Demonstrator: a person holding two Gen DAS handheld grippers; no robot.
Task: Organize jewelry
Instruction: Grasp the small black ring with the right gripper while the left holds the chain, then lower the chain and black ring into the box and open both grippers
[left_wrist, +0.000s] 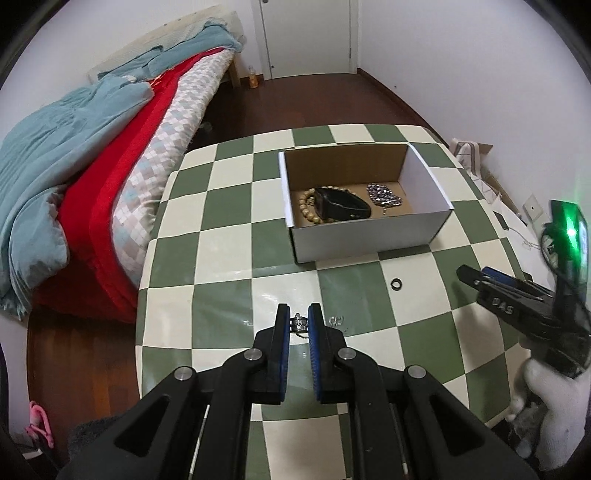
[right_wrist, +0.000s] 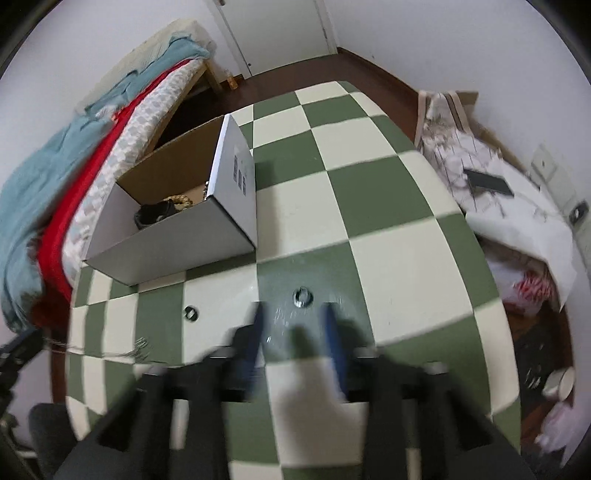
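Right now the left gripper is pinching a small silver chain piece between nearly closed jaws, low on the checkered counter. Up at one o'clock the white box is holding beads, a black band and a chain. Meanwhile the right gripper is hovering, jaws apart, with a silver ring at twelve o'clock and a black ring at ten.

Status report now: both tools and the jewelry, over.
Left tool closing around silver chain on table. Right tool open, above small ring. Box holds earlier pieces. Path clear.
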